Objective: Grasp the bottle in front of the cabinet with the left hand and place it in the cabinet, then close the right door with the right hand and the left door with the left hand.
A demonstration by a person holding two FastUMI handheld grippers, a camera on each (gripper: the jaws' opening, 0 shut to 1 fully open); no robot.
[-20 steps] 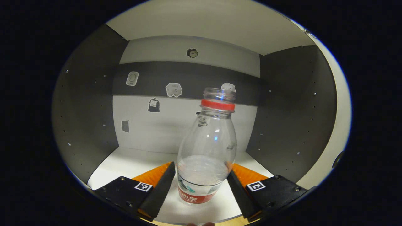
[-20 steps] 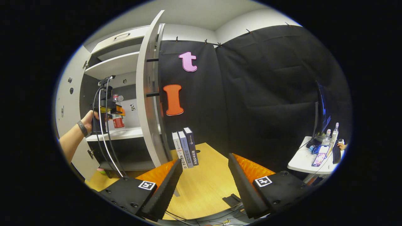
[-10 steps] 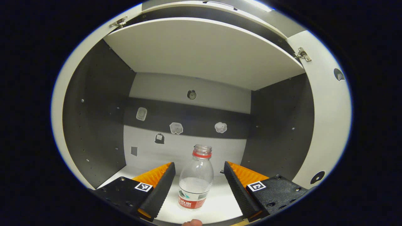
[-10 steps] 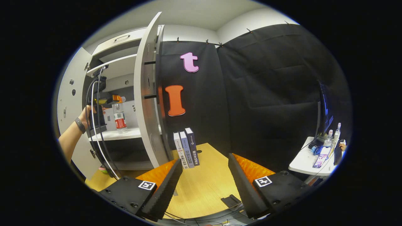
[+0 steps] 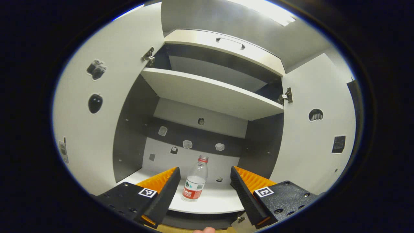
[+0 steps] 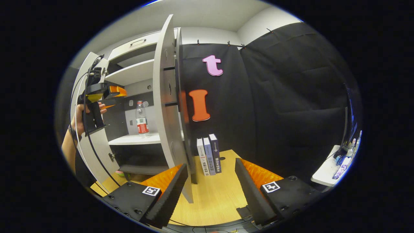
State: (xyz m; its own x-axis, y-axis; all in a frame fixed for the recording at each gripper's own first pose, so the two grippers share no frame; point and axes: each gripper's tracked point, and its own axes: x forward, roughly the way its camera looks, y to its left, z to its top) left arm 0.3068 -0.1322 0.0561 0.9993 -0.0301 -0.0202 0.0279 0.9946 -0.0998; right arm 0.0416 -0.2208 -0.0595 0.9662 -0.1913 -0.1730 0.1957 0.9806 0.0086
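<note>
The right hand-held gripper (image 6: 208, 181) hangs wide open and empty over the pale wooden worktop (image 6: 213, 197), with the tall white right cabinet door (image 6: 166, 106) standing edge-on just ahead and to its left, nearer this hand than the other. The left hand-held gripper (image 5: 203, 187), also spread and empty, points at the clear plastic bottle with red label (image 5: 195, 179), upright on the white cabinet shelf (image 5: 220, 199).
</note>
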